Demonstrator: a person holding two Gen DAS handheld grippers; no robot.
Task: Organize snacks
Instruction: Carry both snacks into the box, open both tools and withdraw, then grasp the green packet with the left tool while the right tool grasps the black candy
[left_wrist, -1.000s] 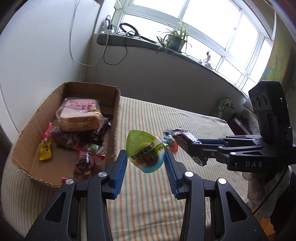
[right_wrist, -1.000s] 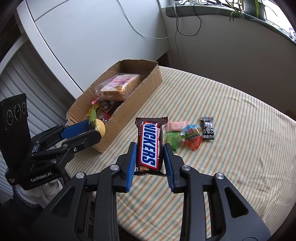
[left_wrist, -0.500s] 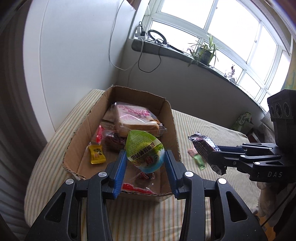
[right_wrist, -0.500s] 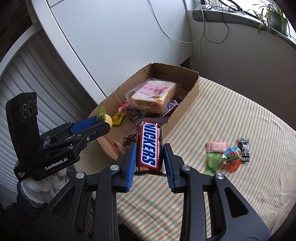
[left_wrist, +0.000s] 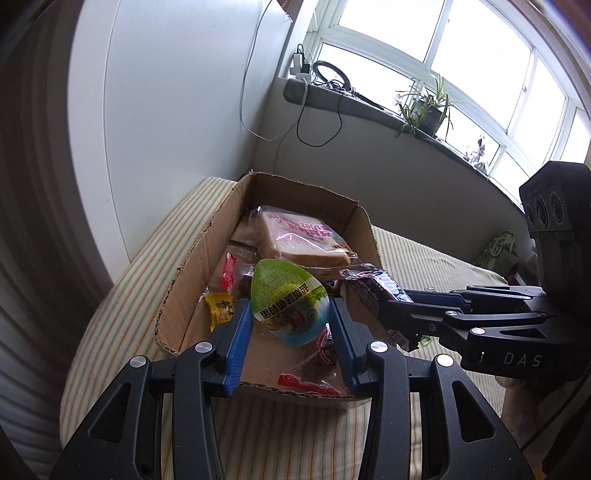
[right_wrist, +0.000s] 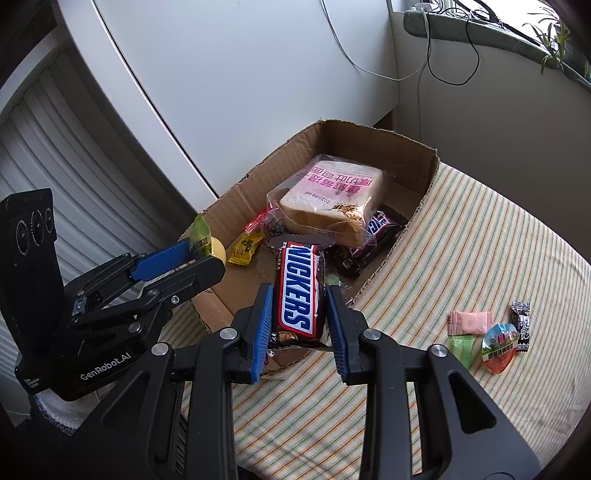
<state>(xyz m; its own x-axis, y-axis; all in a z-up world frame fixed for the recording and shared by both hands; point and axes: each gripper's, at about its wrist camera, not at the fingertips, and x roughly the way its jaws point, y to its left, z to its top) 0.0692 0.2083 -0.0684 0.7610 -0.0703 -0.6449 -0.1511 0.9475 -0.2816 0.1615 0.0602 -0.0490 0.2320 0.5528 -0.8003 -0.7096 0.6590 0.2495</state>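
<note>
My left gripper (left_wrist: 290, 325) is shut on a green-lidded jelly cup (left_wrist: 290, 301) and holds it above the near end of the cardboard box (left_wrist: 184, 266). My right gripper (right_wrist: 299, 310) is shut on a Snickers bar (right_wrist: 299, 288) and holds it over the box's near right corner (right_wrist: 421, 210). The box holds a bagged bread slice (right_wrist: 332, 199), a yellow candy (right_wrist: 245, 247) and other wrapped snacks. The right gripper also shows in the left wrist view (left_wrist: 373, 291), the left gripper in the right wrist view (right_wrist: 207, 251).
On the striped tablecloth (right_wrist: 480, 240) right of the box lie a pink candy (right_wrist: 469, 321), a green candy (right_wrist: 461, 349), another jelly cup (right_wrist: 500, 343) and a black candy (right_wrist: 521, 321). A white wall and cables stand behind the box. A windowsill with a plant (left_wrist: 424, 107) runs at the back.
Both grippers have moved left, from over the open tablecloth to over the cardboard box, each still holding its snack.
</note>
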